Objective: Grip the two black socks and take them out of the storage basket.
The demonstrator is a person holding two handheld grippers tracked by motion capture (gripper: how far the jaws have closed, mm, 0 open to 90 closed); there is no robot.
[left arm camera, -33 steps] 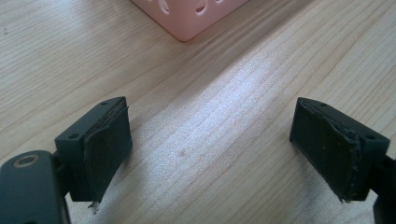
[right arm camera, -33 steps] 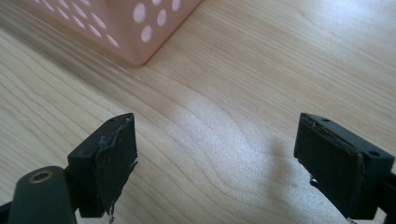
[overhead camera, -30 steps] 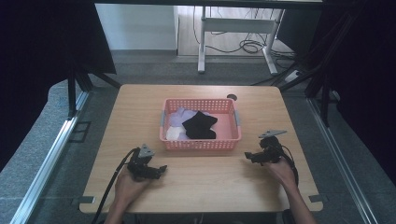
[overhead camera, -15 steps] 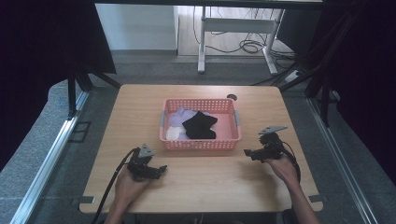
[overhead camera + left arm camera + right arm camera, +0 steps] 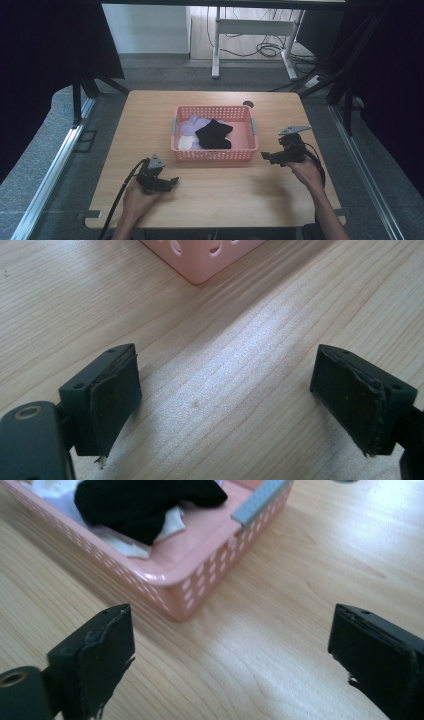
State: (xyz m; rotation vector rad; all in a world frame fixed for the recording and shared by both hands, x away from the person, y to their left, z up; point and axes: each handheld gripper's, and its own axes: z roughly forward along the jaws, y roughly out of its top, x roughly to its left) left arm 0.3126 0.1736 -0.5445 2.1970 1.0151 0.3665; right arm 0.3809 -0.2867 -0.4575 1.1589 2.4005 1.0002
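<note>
Basket (image 5: 215, 153) of what look like socks lies nearer the right gripper (image 5: 266, 156), just off its corner; both grippers' jaws are spread, the right's having just been opening, empty; left gripper (image 5: 172, 181) waits.

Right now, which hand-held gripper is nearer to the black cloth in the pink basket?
Right. The right hand-held gripper hangs just off the pink basket's right front corner; the left hand-held gripper sits farther off, before its left front corner. The black cloth lies right of centre.

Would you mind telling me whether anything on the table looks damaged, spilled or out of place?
The pad on the left claw looks frayed and peeling at its edges. Otherwise nothing stands out: the pink basket sits square on the table, and the black cloth and pale cloths lie inside it.
</note>
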